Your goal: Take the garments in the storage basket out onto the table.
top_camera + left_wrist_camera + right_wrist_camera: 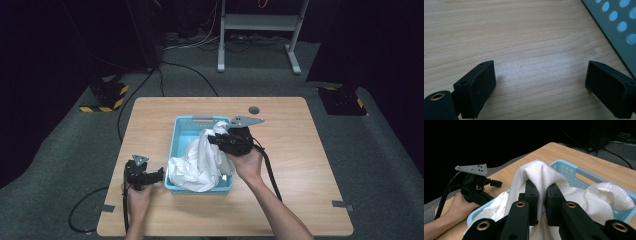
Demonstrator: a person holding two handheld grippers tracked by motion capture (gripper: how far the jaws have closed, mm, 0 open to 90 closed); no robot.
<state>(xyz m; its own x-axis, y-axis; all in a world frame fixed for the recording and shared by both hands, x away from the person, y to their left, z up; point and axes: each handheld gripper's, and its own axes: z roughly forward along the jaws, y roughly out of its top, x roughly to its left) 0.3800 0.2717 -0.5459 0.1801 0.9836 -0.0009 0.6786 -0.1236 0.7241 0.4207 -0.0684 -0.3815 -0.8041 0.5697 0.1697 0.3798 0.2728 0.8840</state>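
White cloth pinched by right gripper, left gripper gaping over table

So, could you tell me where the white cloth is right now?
In the high view the white cloth spills from the blue basket at table centre, one fold pinched by the right gripper.

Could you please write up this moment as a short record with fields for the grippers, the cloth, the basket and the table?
right gripper: shut on a fold of the white cloth, held above the basket
left gripper: open, nothing between the jaws, low over the table beside the basket
white cloth: partly lifted; its lower part lies in the basket and drapes over the near left rim
basket: light blue, perforated walls, near the middle of the table
table: light wood
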